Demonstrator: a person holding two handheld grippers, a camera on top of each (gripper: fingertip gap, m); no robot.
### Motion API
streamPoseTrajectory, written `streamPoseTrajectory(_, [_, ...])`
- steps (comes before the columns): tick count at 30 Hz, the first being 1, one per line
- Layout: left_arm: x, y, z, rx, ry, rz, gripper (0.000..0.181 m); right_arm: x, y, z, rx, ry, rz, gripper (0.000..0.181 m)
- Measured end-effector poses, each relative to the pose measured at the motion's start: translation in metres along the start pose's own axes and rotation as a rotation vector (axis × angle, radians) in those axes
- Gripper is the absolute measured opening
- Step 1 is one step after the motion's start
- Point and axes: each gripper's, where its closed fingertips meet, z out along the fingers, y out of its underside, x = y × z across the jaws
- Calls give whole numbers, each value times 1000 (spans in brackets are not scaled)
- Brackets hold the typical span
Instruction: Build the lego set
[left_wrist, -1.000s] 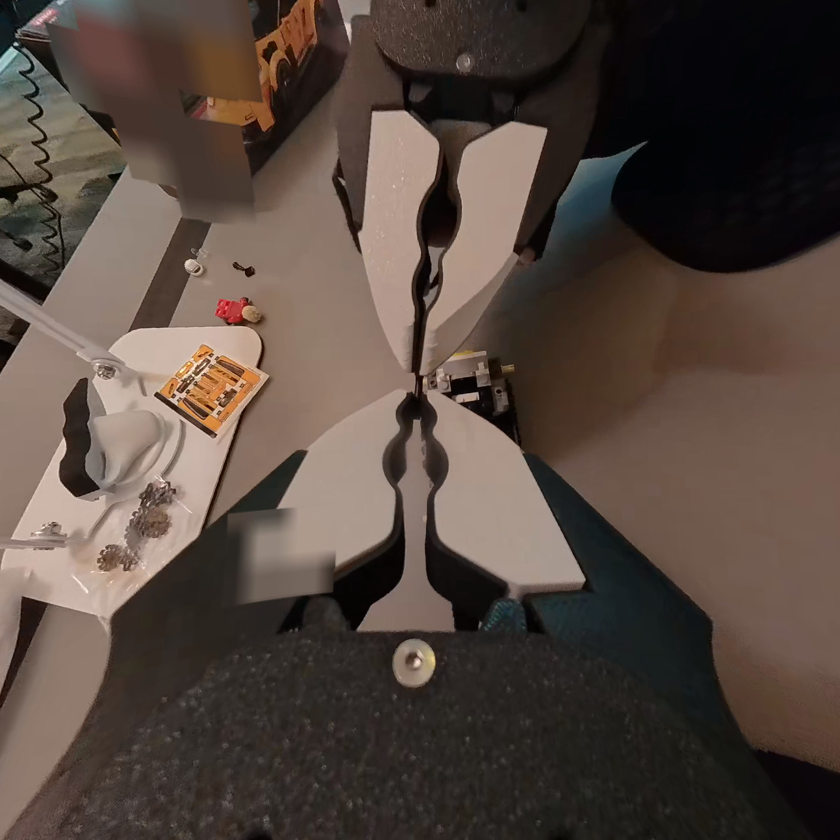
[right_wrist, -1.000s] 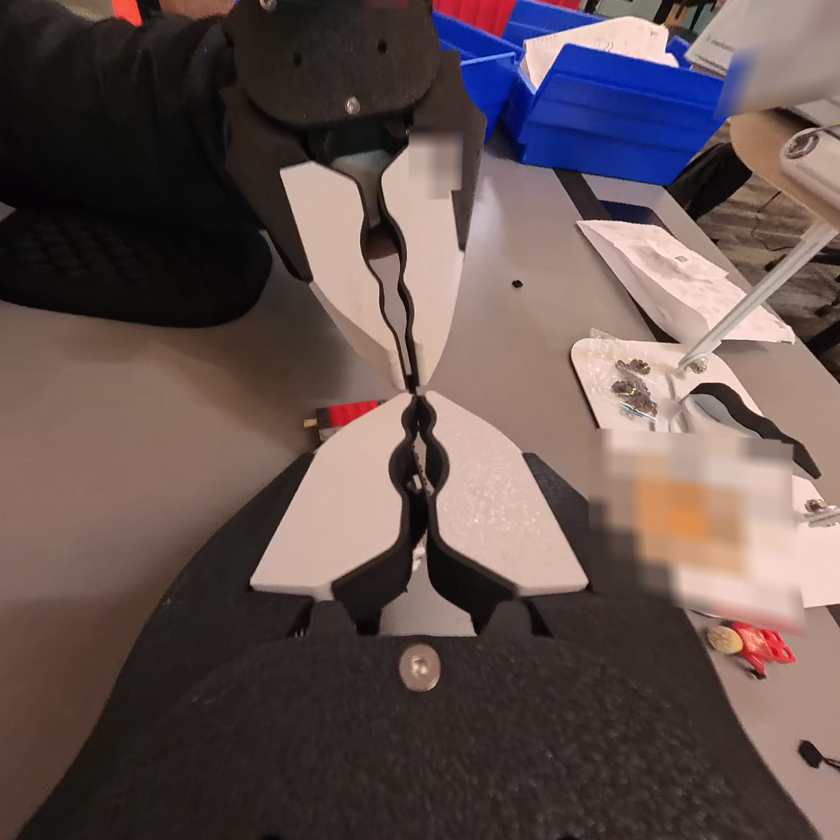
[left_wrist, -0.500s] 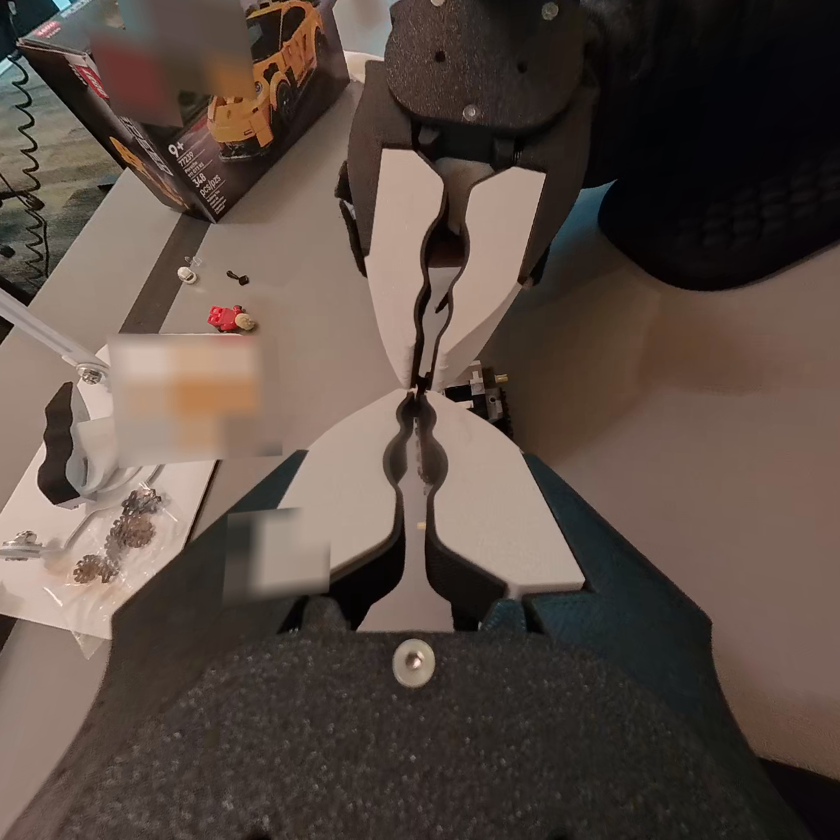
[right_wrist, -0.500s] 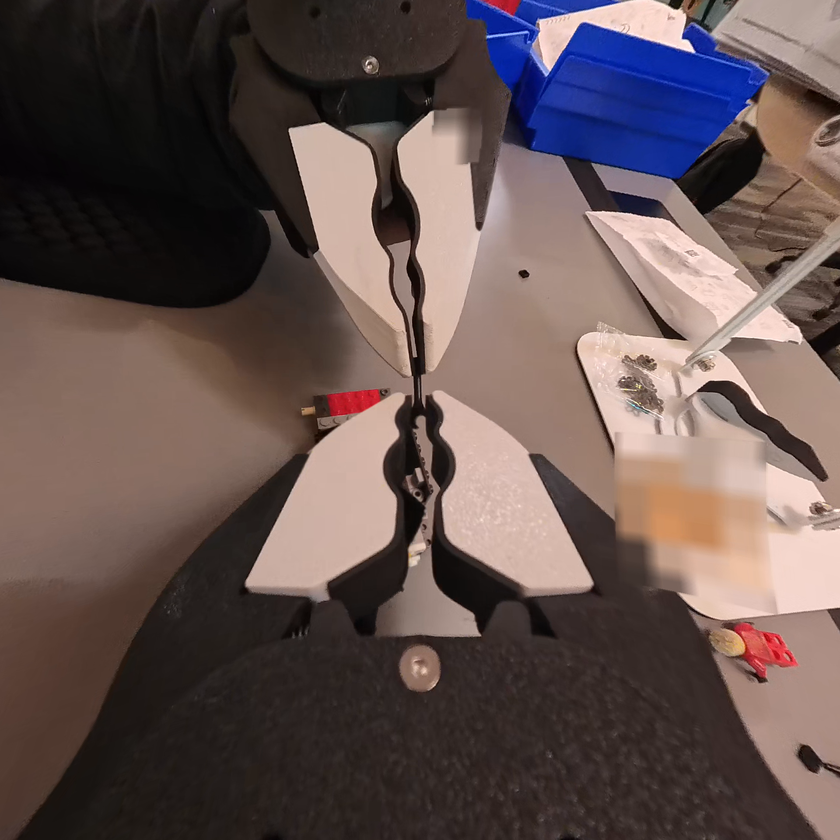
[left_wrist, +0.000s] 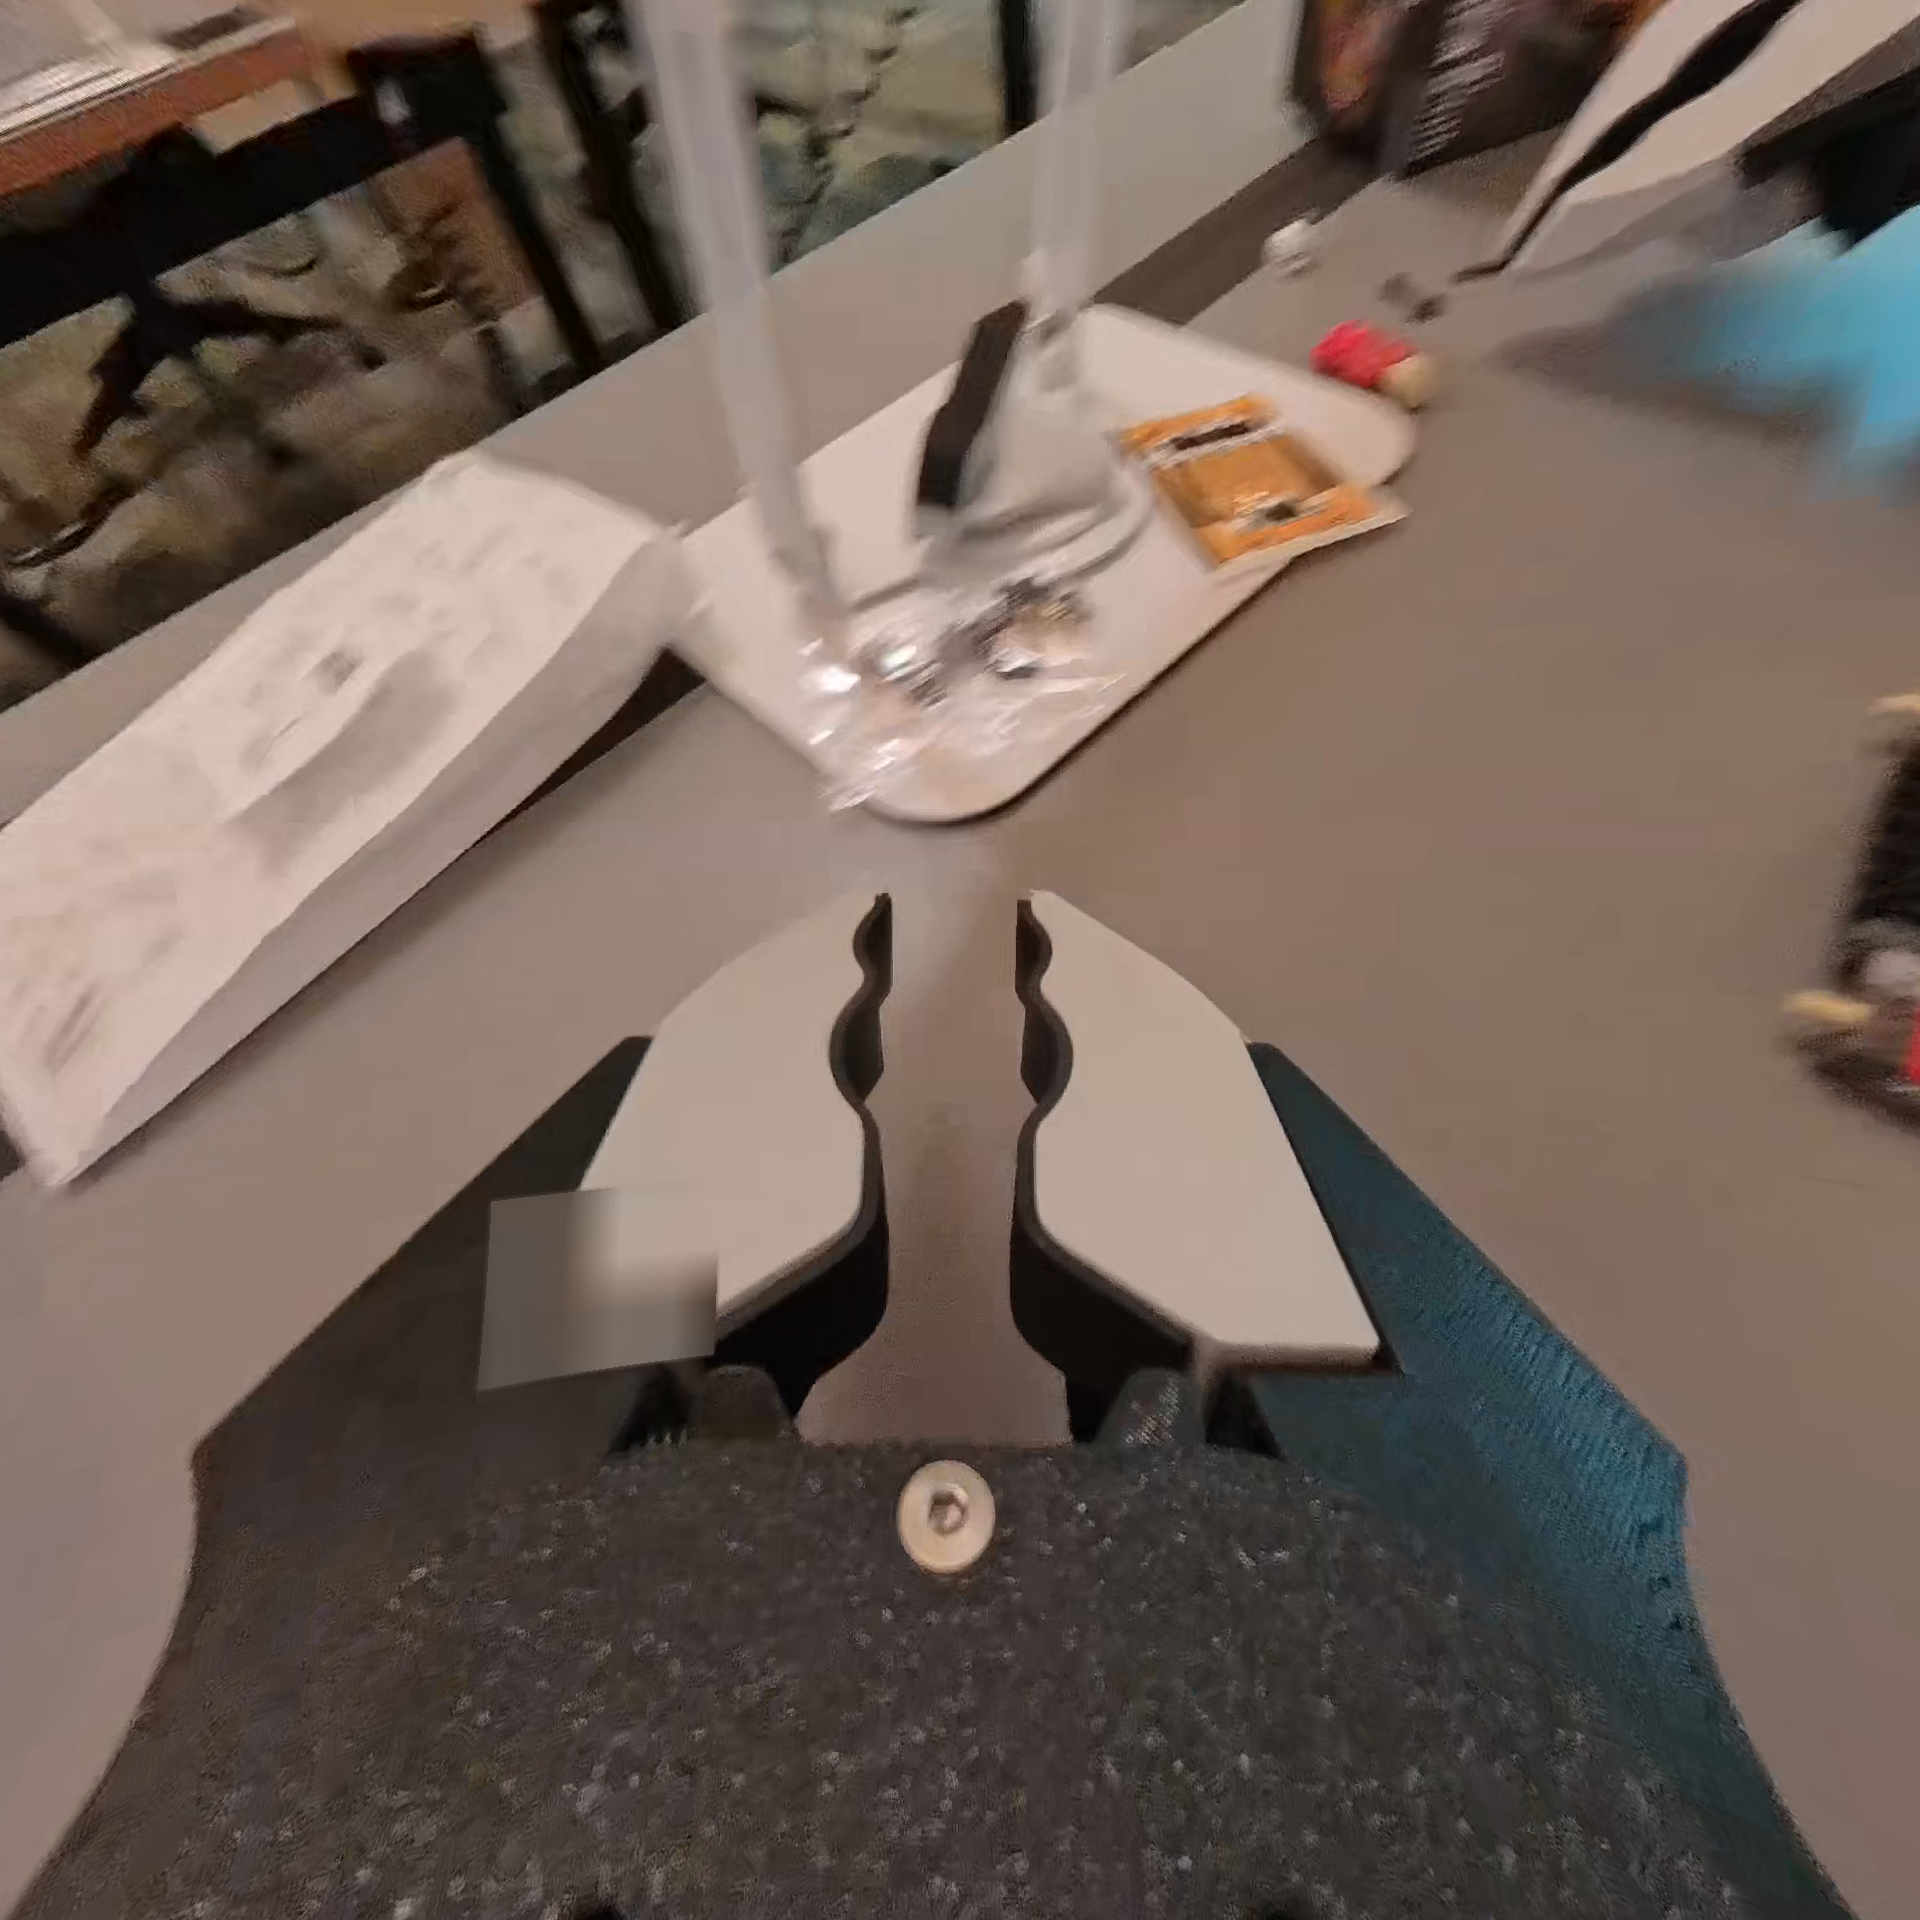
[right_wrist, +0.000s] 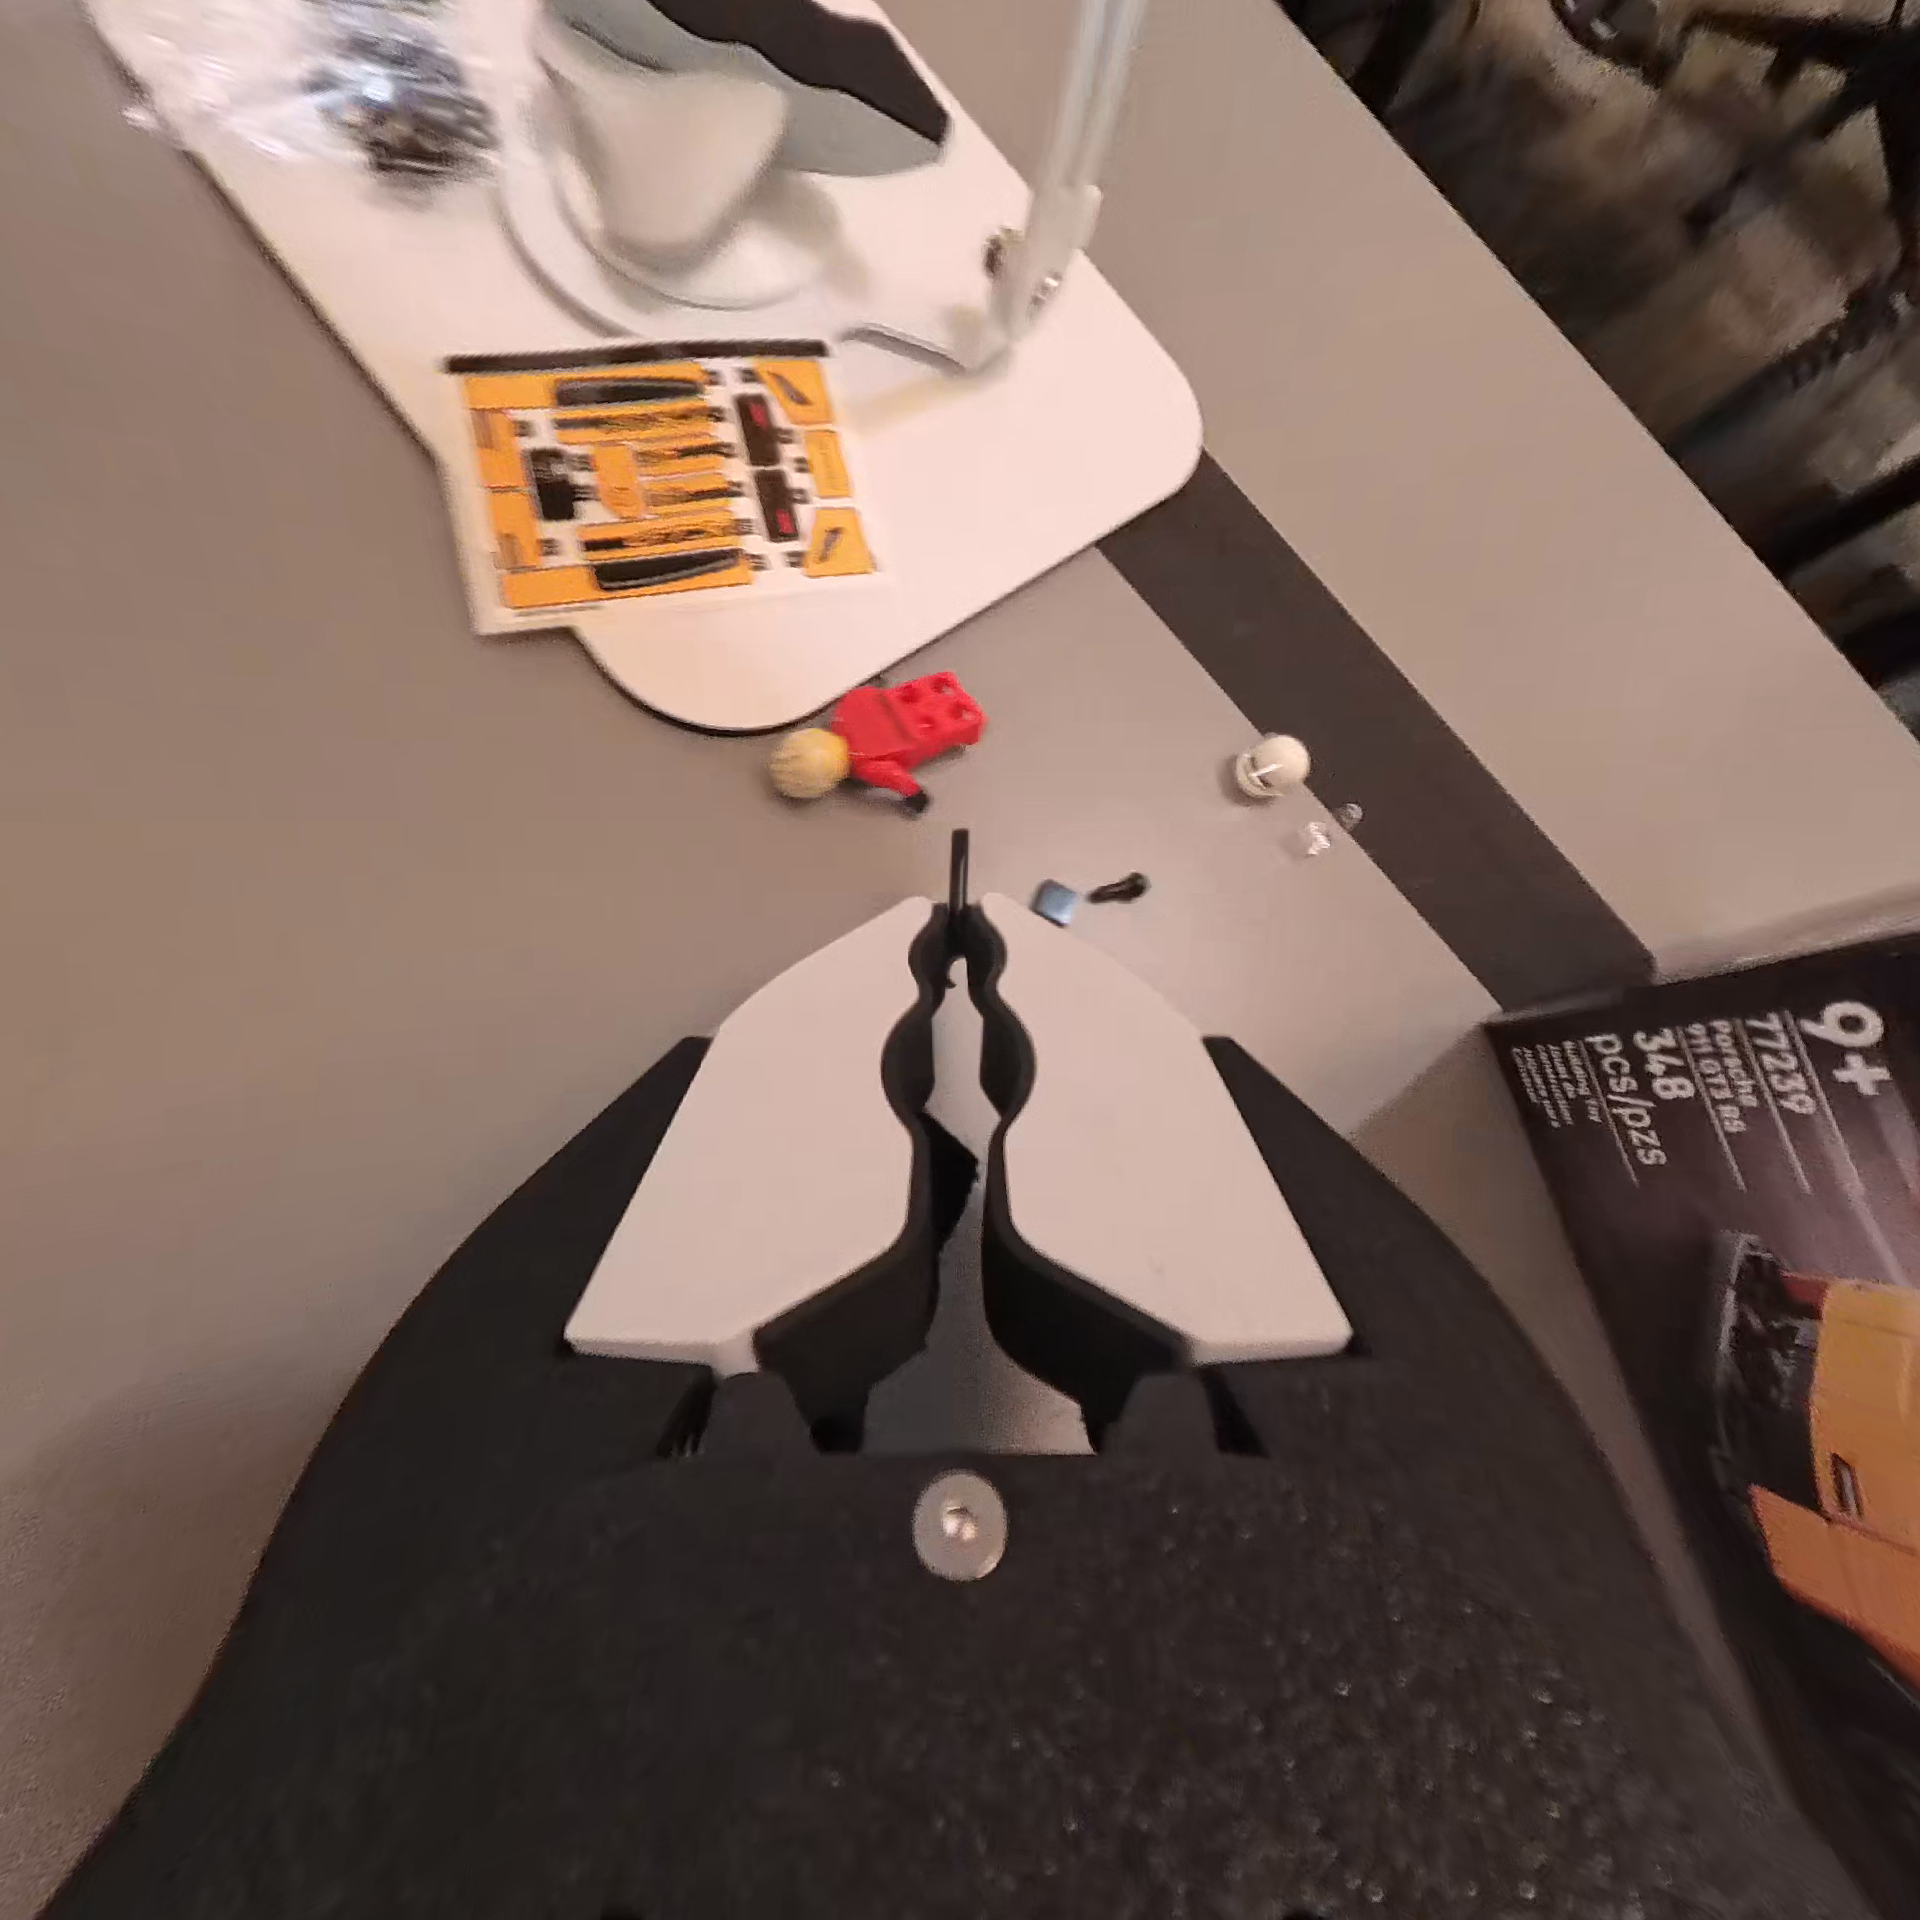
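My left gripper (left_wrist: 954, 909) is open with nothing between its pads, above the bare grey table (left_wrist: 1455, 831). My right gripper (right_wrist: 958, 909) is shut on a thin black lego piece (right_wrist: 958, 857) that sticks out forward past its fingertips. In the right wrist view a red minifigure (right_wrist: 894, 738) lies just beyond that piece, with a small dark tile (right_wrist: 1060, 899) and a small black part (right_wrist: 1120, 886) to the right of the tips. A partly built dark lego assembly (left_wrist: 1881, 935) shows blurred at the right edge of the left wrist view.
A white stand base (right_wrist: 1039, 520) carries a sticker sheet (right_wrist: 665, 483) and a clear bag of parts (left_wrist: 956, 644). A white helmet (right_wrist: 1273, 764) and clear bits (right_wrist: 1325, 826) lie near the dark table seam. The set's box (right_wrist: 1714, 1195) is at right. A paper booklet (left_wrist: 260, 748) lies left. My hands' fingertips stand some 30 centimeters from each other. Measured from the fingertips, the red minifigure (right_wrist: 894, 738) is 4 centimeters or so from the right gripper and 25 centimeters from the left. To the partly built dark lego assembly (left_wrist: 1881, 935): left tips about 15 centimeters, right tips about 25 centimeters.
The two grippers were tip to tip on the thin black piece. My left gripper has opened and swung away. My right gripper keeps the piece and has turned towards the sticker sheet.
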Motion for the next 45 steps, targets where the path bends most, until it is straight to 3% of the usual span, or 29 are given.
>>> streamPoseTrajectory(5, [-42,29,-13,-60,-114,-54,29,17,7,16,-75,-3,52,6])
streamPoseTrajectory(9, [-47,45,-12,-119,-110,-53,34,15,4,12,-24,-13,60,14])
streamPoseTrajectory(13, [-41,53,-6,-177,-73,-26,35,5,-2,-10,75,-26,71,15])
streamPoseTrajectory(23, [-43,59,4,-270,-50,-90,9,-40,-3,-51,163,-105,30,15])
streamPoseTrajectory(29, [-42,59,4,-328,-54,-50,8,-66,-16,-57,188,-156,11,14])
streamPoseTrajectory(32, [-5,44,9,-242,75,3,7,-92,-38,-66,252,-205,-15,14])
streamPoseTrajectory(37, [112,-46,-3,95,324,272,7,-171,-80,-83,373,-471,20,17])
streamPoseTrajectory(41, [173,-79,-17,236,292,562,8,-199,-96,-92,417,-635,155,20])
streamPoseTrajectory(45, [184,-87,-23,303,221,688,7,-204,-99,-97,428,-714,236,16])
